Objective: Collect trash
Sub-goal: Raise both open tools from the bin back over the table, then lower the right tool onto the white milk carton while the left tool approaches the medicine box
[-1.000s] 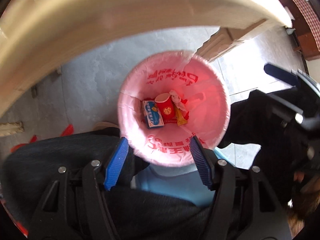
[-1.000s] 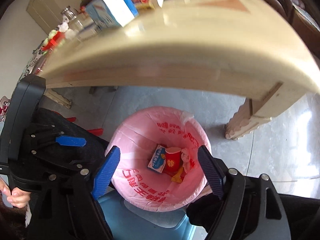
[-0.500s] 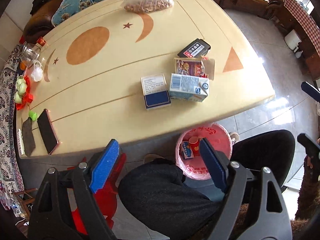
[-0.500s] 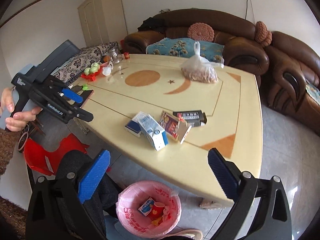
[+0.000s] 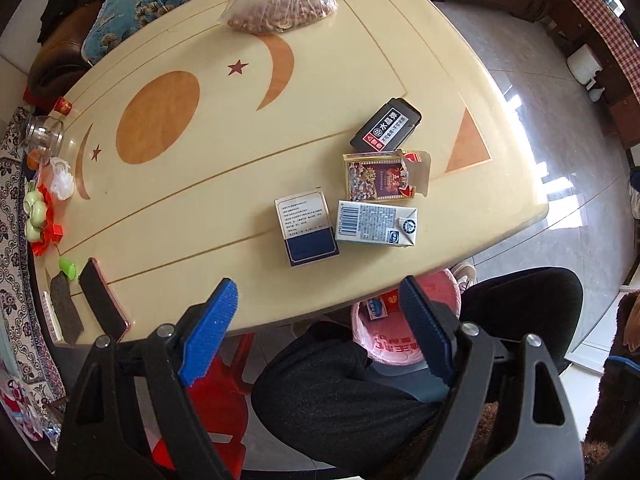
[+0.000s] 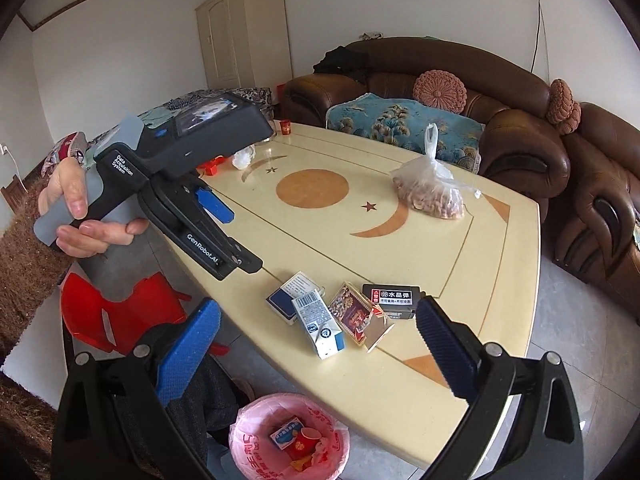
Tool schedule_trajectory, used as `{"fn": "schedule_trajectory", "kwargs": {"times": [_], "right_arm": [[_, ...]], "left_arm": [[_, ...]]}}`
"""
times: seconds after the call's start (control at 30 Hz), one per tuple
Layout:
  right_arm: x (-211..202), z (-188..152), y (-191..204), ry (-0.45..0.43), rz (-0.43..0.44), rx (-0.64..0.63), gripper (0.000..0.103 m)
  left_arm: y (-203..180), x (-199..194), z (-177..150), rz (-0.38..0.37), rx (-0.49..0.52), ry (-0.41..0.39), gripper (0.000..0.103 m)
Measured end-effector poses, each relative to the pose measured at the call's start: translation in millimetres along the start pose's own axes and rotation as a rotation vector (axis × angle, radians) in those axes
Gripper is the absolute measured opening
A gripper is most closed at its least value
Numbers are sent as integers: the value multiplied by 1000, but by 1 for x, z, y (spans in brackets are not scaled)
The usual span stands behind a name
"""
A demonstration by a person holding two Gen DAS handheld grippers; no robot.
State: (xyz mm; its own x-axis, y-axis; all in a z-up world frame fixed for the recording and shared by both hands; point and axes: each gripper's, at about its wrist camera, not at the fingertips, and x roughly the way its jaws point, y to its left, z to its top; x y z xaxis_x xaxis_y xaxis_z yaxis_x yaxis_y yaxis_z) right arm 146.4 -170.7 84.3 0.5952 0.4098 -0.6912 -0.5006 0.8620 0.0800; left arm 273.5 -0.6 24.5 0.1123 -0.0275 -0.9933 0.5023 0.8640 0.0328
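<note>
Left gripper (image 5: 316,332): jaws wide, nothing between them. A second ago they stood narrower, just over the pink-lined bin; now they are high above the counter (image 5: 200,200) edge, looking straight down.

Right gripper (image 6: 316,356): jaws at their widest, empty. A second ago narrower and low at the bin mouth, the counter seen from beneath; now raised and angled across the counter top toward the sofa (image 6: 520,128).

Bin (image 6: 248,432): on the floor below the near counter edge, beside the person's knee (image 5: 340,392). It holds a small blue-and-white box, a red cup (image 6: 306,438) and scraps, same as a second ago.

Trash on the counter near that edge, close together: blue card box (image 5: 306,230), white milk carton (image 5: 376,224), open printed box (image 5: 380,176), black box (image 5: 386,128).

Farther off: bag of nuts (image 5: 280,4) at the far side; phone (image 5: 104,300) at the left corner.

In the right wrist view the person's left hand (image 6: 76,208) grips the other gripper's handle.
</note>
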Motion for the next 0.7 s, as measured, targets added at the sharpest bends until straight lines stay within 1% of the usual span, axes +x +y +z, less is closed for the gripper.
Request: {"fn": "schedule_trajectory", "kwargs": {"times": [0.1, 0.2, 0.3, 0.4, 0.7], "right_arm": [[16, 2, -6, 25, 3, -9, 96], [32, 4, -11, 51, 12, -19, 96], [49, 6, -12, 79, 31, -33, 96], [68, 7, -9, 112, 54, -54, 96], [114, 0, 5, 200, 101, -135, 96]], "left_arm": [[-5, 8, 13, 10, 44, 14, 81], [-6, 13, 24, 6, 65, 10, 81], [-2, 24, 36, -14, 50, 32, 81], [2, 41, 44, -24, 34, 75, 81], [11, 86, 59, -53, 30, 153, 81]]}}
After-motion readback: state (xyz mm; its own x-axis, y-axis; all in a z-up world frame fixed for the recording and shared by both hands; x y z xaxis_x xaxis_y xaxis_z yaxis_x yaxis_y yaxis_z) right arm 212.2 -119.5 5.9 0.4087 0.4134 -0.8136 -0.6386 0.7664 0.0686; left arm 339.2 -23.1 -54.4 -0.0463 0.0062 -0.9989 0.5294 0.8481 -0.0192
